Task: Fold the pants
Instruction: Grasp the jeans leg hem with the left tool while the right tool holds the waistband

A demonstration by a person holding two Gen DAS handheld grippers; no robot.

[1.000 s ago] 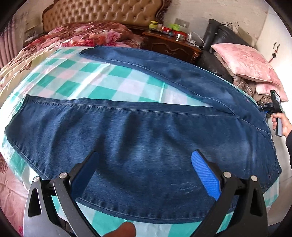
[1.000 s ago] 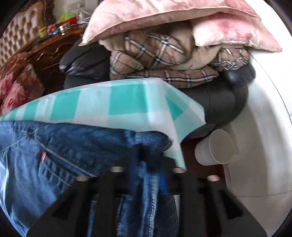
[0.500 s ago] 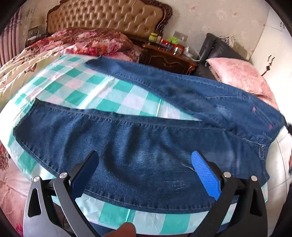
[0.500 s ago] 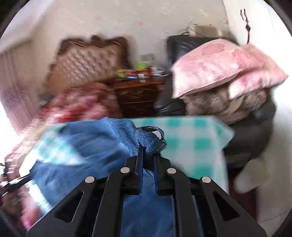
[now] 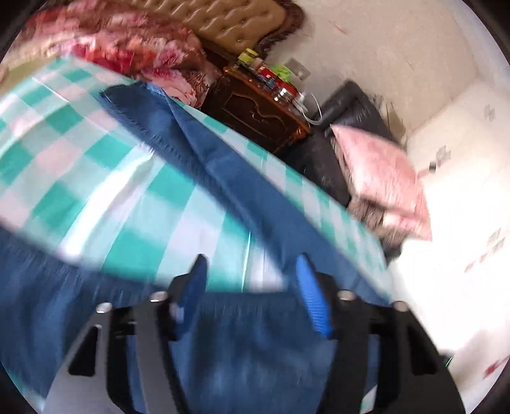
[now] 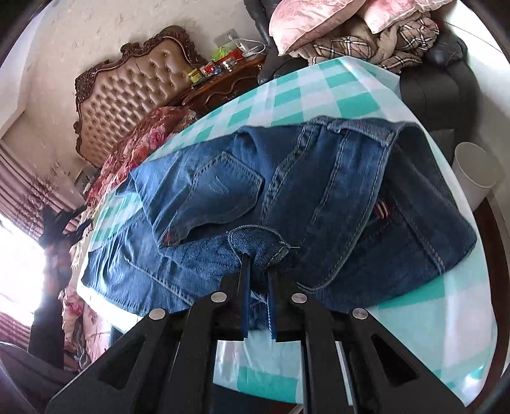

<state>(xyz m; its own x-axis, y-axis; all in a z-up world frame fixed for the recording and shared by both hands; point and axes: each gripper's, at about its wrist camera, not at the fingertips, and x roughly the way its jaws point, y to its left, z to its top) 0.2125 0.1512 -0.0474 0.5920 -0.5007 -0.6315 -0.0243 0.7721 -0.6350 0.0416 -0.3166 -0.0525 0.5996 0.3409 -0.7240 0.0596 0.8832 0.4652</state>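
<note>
On the checked worktop, with its green and white cloth, we see the jeans lying with the seat part folded over itself. We go from left to right. At the far left of the right wrist view a dark tool-like shape is against the bright window, but it is too dim for us to tell more. Next comes the padded headboard and the flowered bed cover. Then the nightstand with small jars on it; their labels are too small for us to read. On the jeans we notice a back pocket and, more to the right, a small red and white striped tag; no writing on it can be read. At the right edge stand a white cup and pink pillows on a dark sofa.

Our right tool has its fingers pressed together on a fold of the denim waist.

From the left wrist the picture is blurred. Our left tool has just been closing, yet its blue pads stand apart, with one leg of the jeans under them. We cannot see them pressing the cloth.
</note>
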